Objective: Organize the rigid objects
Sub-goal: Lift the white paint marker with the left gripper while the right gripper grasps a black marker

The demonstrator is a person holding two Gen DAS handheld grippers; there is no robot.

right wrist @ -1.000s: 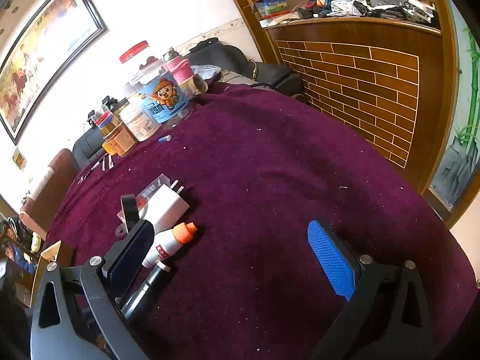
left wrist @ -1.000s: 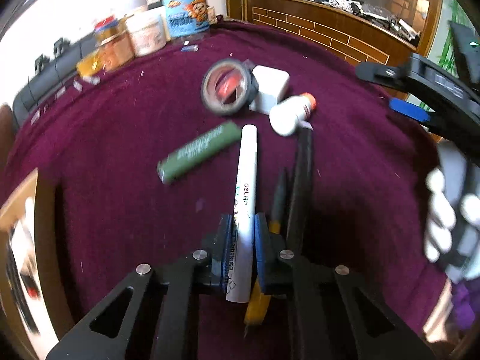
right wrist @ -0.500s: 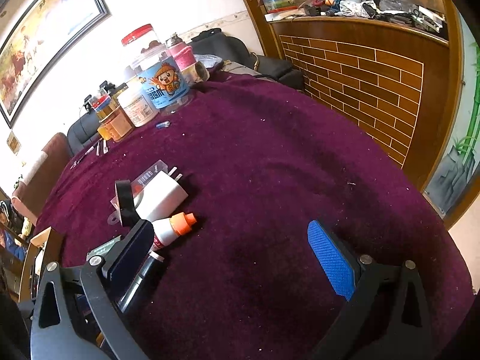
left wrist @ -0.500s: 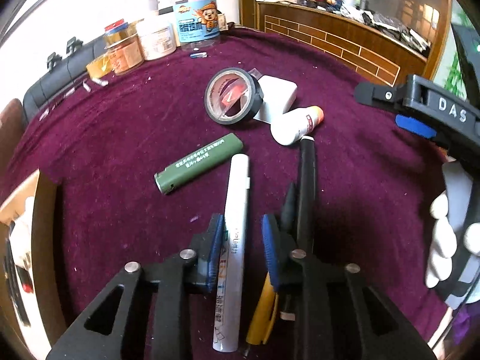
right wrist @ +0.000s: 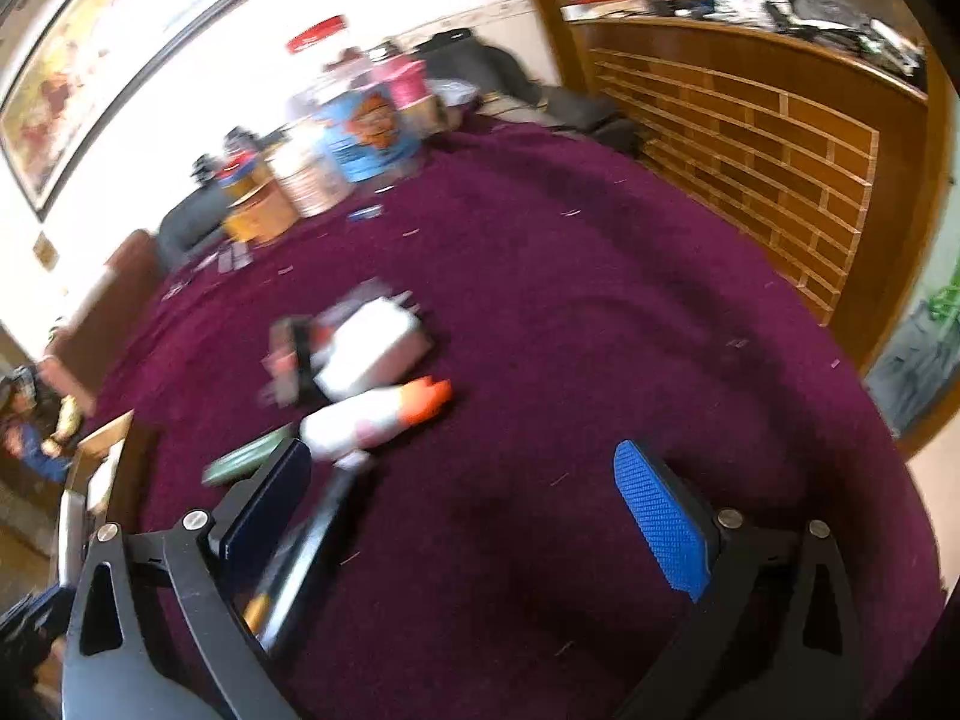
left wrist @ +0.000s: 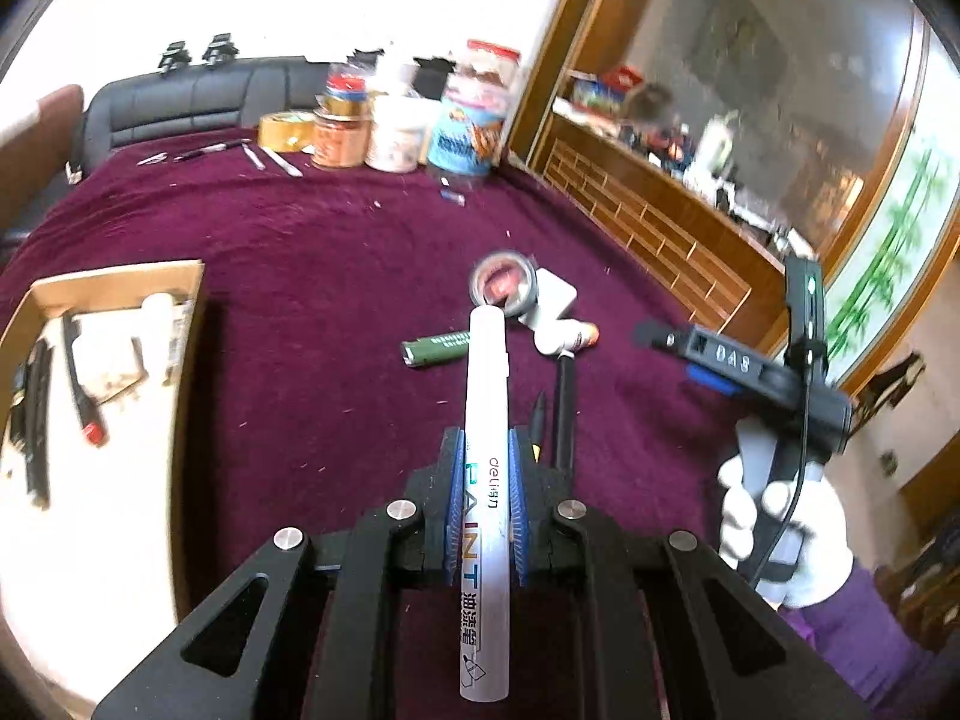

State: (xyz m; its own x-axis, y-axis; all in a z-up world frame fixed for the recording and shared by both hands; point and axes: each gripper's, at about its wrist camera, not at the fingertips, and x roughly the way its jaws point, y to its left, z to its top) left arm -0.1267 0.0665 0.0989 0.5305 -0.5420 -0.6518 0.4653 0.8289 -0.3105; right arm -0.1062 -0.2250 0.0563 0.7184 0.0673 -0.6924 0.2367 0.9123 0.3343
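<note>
My left gripper (left wrist: 485,450) is shut on a white paint marker (left wrist: 487,420), lifted off the purple cloth and pointing away from me. Beyond it on the cloth lie a green tube (left wrist: 437,348), a black tape roll (left wrist: 503,283), a white adapter (left wrist: 553,295), a white bottle with an orange cap (left wrist: 567,337), a black pen (left wrist: 563,408) and a yellow-tipped pen (left wrist: 536,420). My right gripper (right wrist: 462,498) stands open above the cloth, with the orange-capped bottle (right wrist: 375,417), adapter (right wrist: 372,348) and black pen (right wrist: 312,546) near its left finger.
A cardboard box (left wrist: 114,288) holding pens and white items sits at the left. Jars and a tape roll (left wrist: 396,126) line the table's far edge. A wooden brick-patterned counter (right wrist: 768,138) stands to the right. A gloved hand (left wrist: 774,528) holds the right gripper.
My left gripper closed on the white marker and lifted it off the cloth, swinging left so the box comes into view. The right gripper shifted slightly and stays open.
</note>
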